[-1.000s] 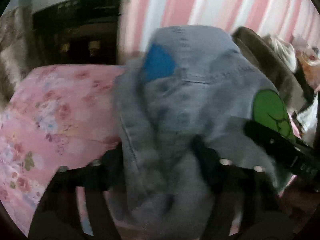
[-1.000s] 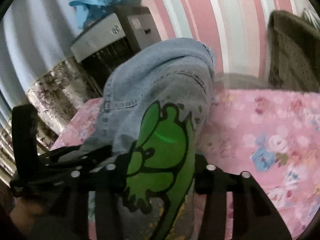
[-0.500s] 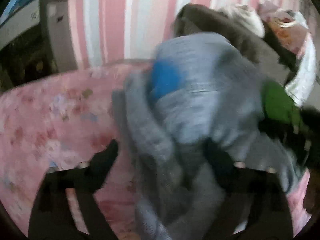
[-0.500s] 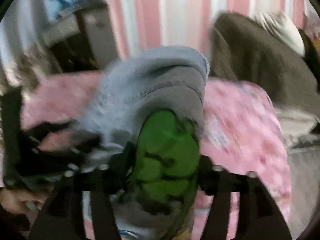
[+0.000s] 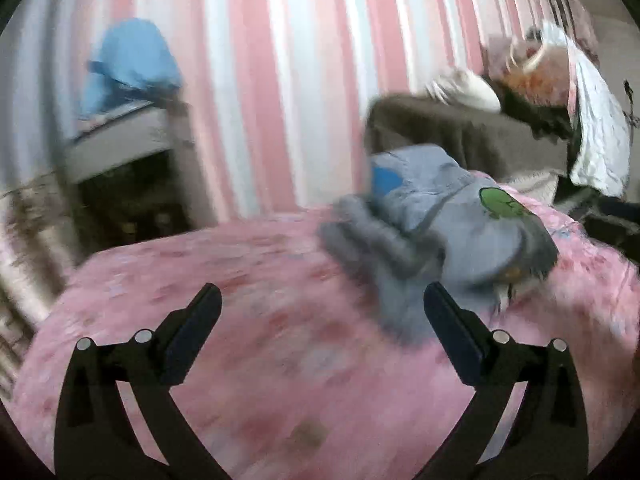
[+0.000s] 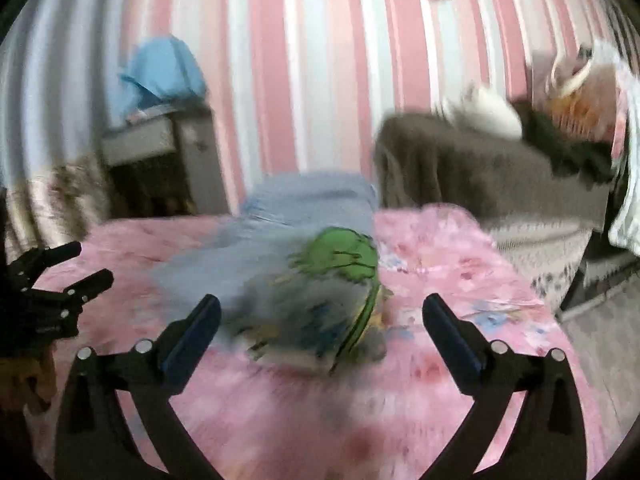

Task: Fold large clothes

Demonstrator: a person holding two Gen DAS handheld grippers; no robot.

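A folded light-blue denim garment (image 5: 436, 232) with a green frog print and a blue patch lies in a bundle on the pink floral bed (image 5: 256, 320), at the right in the left wrist view. It also shows in the right wrist view (image 6: 304, 272), straight ahead. My left gripper (image 5: 320, 304) is open and empty, back from the bundle's left side. My right gripper (image 6: 320, 312) is open and empty, just in front of the bundle. The left gripper also shows in the right wrist view (image 6: 60, 276) at the left edge.
A pink-and-white striped wall (image 5: 280, 80) stands behind the bed. A brown-covered chair (image 5: 460, 136) with piled clothes stands at the back right. A grey cabinet (image 5: 132, 148) with a blue cloth (image 5: 132, 64) on top stands at the back left.
Both grippers have opened and let go of the denim garment. It now lies on the bed, and both grippers have drawn back from it.
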